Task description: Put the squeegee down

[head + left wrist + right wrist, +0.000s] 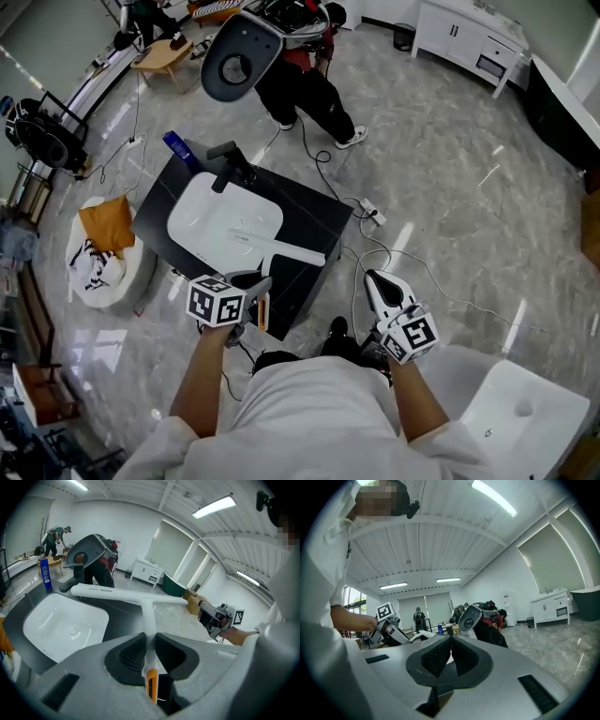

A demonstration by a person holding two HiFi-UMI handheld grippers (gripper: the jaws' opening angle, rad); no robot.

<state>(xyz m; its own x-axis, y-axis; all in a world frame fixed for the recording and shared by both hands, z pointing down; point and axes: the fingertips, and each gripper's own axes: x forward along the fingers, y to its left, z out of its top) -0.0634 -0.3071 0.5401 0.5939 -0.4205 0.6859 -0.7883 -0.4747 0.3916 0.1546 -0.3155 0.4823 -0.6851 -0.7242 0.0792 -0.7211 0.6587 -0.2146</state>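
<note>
Open floor (450, 187) lies past the worktop's (314, 217) near right edge. My left gripper (150, 644) clamps the squeegee's (146, 605) handle, blade over the worktop by that edge; my right gripper (451, 643) hangs closed, empty.

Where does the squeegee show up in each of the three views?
Head view: lower centre, the squeegee just right of the white sink.
Left gripper view: dead centre, handle between the fingers, blade across above.
Right gripper view: small white shape left of centre, probably it.
Shared landmark: the blue bottle, in all three.
</note>
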